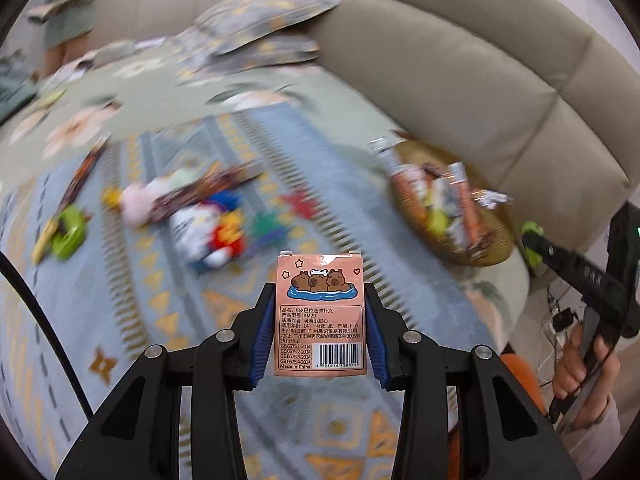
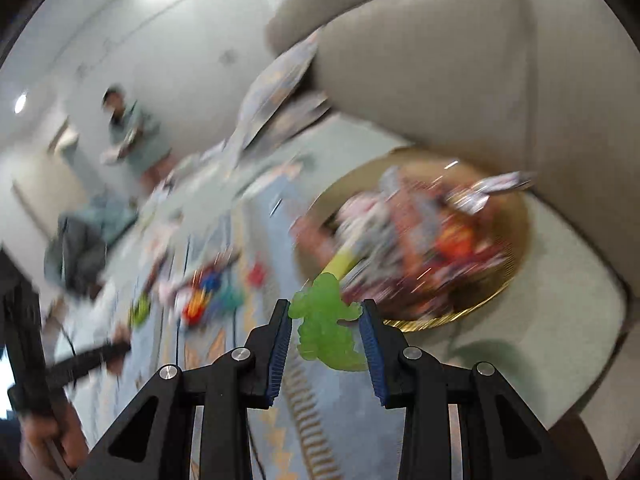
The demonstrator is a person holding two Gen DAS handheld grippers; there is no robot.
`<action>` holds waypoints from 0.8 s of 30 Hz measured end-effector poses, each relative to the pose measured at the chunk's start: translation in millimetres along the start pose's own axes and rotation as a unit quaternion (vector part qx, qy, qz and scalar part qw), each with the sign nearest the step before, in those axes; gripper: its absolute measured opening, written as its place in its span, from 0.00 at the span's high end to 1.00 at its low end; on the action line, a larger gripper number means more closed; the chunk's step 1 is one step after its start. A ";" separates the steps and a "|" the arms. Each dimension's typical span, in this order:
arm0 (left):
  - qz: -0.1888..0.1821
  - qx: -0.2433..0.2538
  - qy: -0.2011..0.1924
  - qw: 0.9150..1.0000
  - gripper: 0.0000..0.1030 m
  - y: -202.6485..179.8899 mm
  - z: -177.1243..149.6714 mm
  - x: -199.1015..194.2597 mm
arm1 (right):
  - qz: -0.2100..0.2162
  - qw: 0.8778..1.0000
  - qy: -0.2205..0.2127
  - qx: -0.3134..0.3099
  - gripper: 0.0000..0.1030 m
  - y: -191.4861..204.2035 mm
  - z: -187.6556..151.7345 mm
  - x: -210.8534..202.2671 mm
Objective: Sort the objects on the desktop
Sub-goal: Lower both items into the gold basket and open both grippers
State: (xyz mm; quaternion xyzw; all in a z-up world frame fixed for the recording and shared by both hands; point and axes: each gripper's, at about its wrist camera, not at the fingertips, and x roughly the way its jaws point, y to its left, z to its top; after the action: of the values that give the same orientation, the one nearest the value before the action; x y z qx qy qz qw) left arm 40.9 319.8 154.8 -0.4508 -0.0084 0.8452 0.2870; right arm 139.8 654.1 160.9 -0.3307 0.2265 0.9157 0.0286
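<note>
A person works over a bed spread with a patterned blue cloth (image 1: 132, 320), a handheld gripper in each hand. The left gripper (image 1: 320, 312) is clenched on a small pink card pack (image 1: 319, 312) printed with three cartoon capybaras and a barcode; the pack stands upright between the blue pads, held above the cloth. The right gripper (image 2: 325, 332) grips a translucent green dinosaur figure (image 2: 326, 332), its pads pressing the toy's sides, the figure lifted clear of the bed and just in front of a round golden basket (image 2: 516, 248). That basket, heaped with wrapped snacks (image 1: 444, 200), sits near the bed's edge against a beige padded headboard (image 1: 460, 80). Well apart from it, loose toys (image 1: 216, 232) lie scattered in a blurred cluster on the cloth, among them a green toy car (image 1: 70, 234) and a soft pale plush. In the left wrist view the person's right hand (image 1: 580, 364) shows at the frame's edge, wrapped around the other gripper's handle. A second person (image 2: 136, 136) in a green top stands at the far side of the room, beside a rumpled pillow (image 1: 272, 12).
</note>
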 end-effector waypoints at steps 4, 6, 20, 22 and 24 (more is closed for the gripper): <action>-0.047 0.018 -0.009 0.999 0.63 -43.3 29.5 19.6 | -0.007 0.999 -0.047 0.001 0.67 -18.2 31.6 -19.7; -0.057 0.025 -0.012 0.998 0.64 -61.8 42.9 32.3 | -0.011 0.998 -0.068 0.005 0.67 -27.9 49.7 -28.7; -0.111 -0.042 0.012 0.993 0.62 -119.3 89.2 128.7 | 0.021 0.996 -0.039 0.079 0.64 -84.7 79.2 23.2; -0.112 -0.056 0.040 0.991 0.62 -119.3 88.4 140.6 | 0.037 0.993 -0.035 0.103 0.56 -95.3 78.1 23.5; -0.131 -0.067 0.051 0.988 0.61 -116.8 82.4 143.0 | 0.040 0.992 -0.047 0.108 0.39 -99.6 75.5 16.0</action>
State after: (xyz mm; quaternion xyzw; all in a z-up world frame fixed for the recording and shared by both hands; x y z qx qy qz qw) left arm -27.8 507.9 127.3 -0.5066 -0.1091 0.7738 0.3643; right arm 102.8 774.5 162.8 -0.2726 0.3356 0.9009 0.0383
